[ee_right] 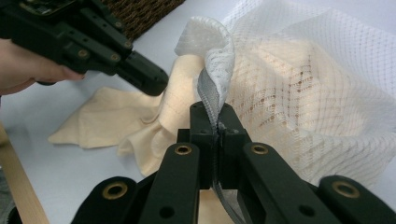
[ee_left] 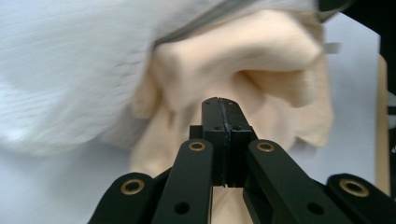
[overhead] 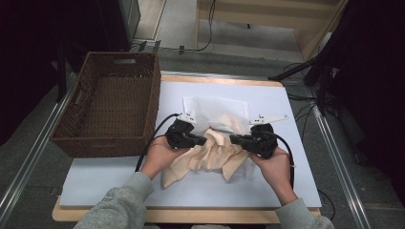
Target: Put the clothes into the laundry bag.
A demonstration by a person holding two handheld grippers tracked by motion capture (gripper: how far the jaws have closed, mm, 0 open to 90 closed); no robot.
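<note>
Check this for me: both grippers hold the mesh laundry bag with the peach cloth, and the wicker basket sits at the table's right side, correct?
Not quite. The wicker basket sits at the table's left side, as the high view shows. The rest stands.

A brown wicker basket [overhead: 107, 102] stood at the left of the table, its far end overhanging the white sheet [overhead: 200, 183] that covered the wooden tabletop [overhead: 167, 215]. Black cables [overhead: 205, 33] lay on the floor beyond the far edge. Metal rails [overhead: 28, 157] ran along both sides.
</note>
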